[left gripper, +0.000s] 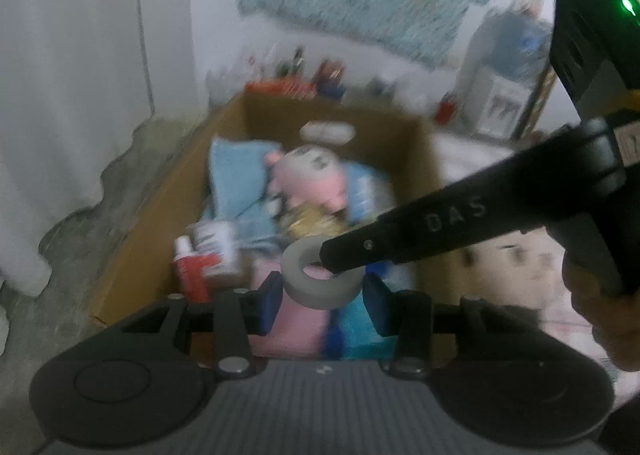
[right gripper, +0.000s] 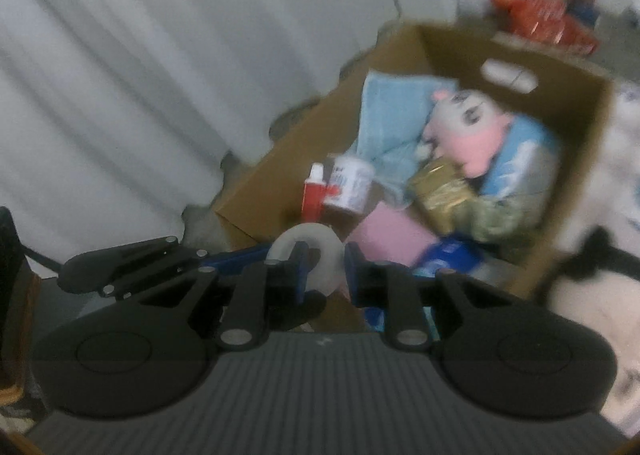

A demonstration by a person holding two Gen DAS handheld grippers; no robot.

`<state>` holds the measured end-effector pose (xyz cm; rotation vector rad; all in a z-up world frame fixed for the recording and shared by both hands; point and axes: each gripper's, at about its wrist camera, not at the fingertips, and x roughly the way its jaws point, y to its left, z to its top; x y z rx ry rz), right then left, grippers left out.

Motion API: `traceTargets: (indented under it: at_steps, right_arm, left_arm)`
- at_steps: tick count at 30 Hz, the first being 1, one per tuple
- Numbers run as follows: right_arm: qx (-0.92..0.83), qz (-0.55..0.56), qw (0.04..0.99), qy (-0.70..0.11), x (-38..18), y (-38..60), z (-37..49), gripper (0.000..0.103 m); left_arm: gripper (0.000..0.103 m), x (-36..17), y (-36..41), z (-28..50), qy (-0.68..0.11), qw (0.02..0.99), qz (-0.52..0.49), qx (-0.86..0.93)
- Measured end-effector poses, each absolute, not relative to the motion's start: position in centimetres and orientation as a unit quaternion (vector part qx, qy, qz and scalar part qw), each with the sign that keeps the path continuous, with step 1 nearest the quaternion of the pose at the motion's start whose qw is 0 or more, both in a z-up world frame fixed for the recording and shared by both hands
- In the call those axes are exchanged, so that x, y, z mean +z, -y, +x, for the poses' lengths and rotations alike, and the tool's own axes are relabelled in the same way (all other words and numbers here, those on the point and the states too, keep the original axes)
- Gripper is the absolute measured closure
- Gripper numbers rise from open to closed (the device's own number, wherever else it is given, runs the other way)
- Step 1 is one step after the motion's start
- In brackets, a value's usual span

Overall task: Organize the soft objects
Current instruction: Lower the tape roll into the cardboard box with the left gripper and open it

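Note:
A grey tape roll (left gripper: 316,281) hangs over the near end of an open cardboard box (left gripper: 160,207). My right gripper (right gripper: 322,267) is shut on the tape roll (right gripper: 320,251); in the left wrist view its black finger (left gripper: 400,239) reaches in from the right through the roll's hole. My left gripper (left gripper: 322,301) is open, its blue pads on either side of the roll. Inside the box lie a pink plush toy (left gripper: 308,179), a light blue towel (left gripper: 236,175), pink and blue cloths (left gripper: 296,327), a gold item (left gripper: 312,223) and a red-white tube (left gripper: 192,271).
A white curtain (left gripper: 72,75) and a rough floor patch (left gripper: 80,239) lie left of the box (right gripper: 560,191). Bottles and a red pack (left gripper: 288,85) stand behind it. A white plush toy (left gripper: 520,267) lies to the right. A water dispenser (left gripper: 504,71) stands at back right.

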<state>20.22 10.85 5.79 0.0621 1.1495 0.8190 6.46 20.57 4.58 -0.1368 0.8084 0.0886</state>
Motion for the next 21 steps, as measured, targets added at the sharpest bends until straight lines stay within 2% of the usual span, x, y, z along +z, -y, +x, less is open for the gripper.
traceTargets:
  at_steps: [10,14,16,21]
  right_arm:
    - [0.349,0.05,0.704,-0.616,-3.1,-18.3,26.7,0.082]
    - [0.346,0.07,0.687,-0.635,-5.4,-19.0,27.4,0.08]
    - [0.345,0.077,0.683,-0.639,-6.2,-19.0,27.4,0.074]
    - [0.342,0.095,0.687,-0.634,-6.1,-18.1,27.4,0.073]
  left_arm:
    - [0.057,-1.2,-29.1,10.9,-0.496,0.861,-0.086,0.072]
    - [0.052,-2.5,-29.8,12.0,-0.51,0.853,-0.07,0.087]
    - [0.051,-2.6,-30.0,12.2,-0.51,0.852,-0.068,0.092]
    - [0.049,-2.6,-29.9,12.1,-0.509,0.853,-0.066,0.096]
